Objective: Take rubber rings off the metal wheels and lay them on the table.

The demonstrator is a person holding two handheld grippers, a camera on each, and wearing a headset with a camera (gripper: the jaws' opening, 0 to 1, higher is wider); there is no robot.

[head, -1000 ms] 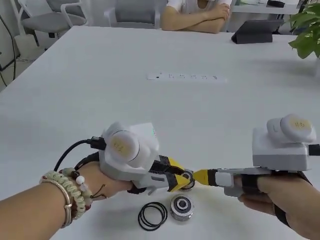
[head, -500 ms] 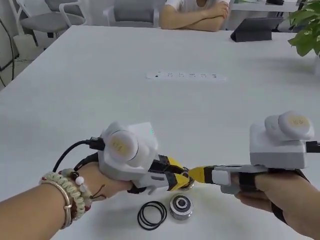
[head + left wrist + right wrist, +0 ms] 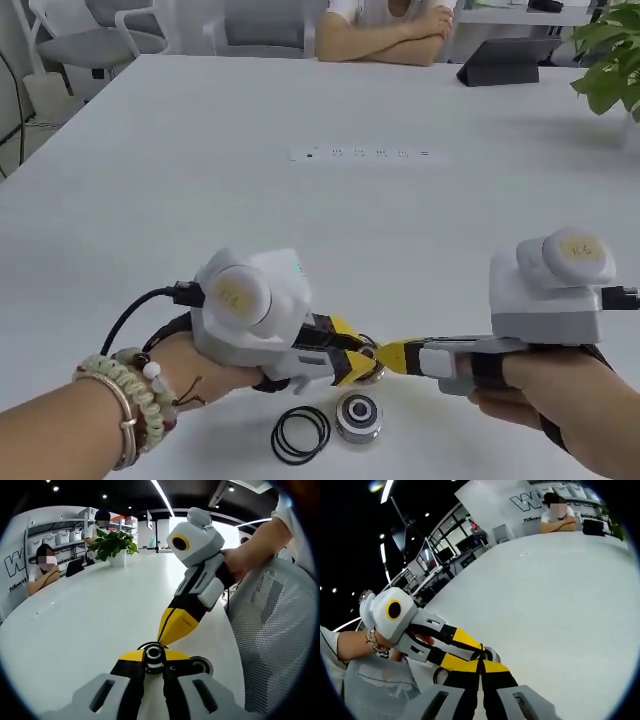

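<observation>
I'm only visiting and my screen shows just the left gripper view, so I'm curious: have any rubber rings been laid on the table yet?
Observer: Yes. The head view shows a few black rubber rings lying flat and overlapping on the table, near the person.
Visitor: And the loose metal wheel off to the side?
Observer: In the head view it sits just beside those rings.
Visitor: Who holds this gripper?
Observer: A hand with bead bracelets on its wrist holds the left gripper.
</observation>
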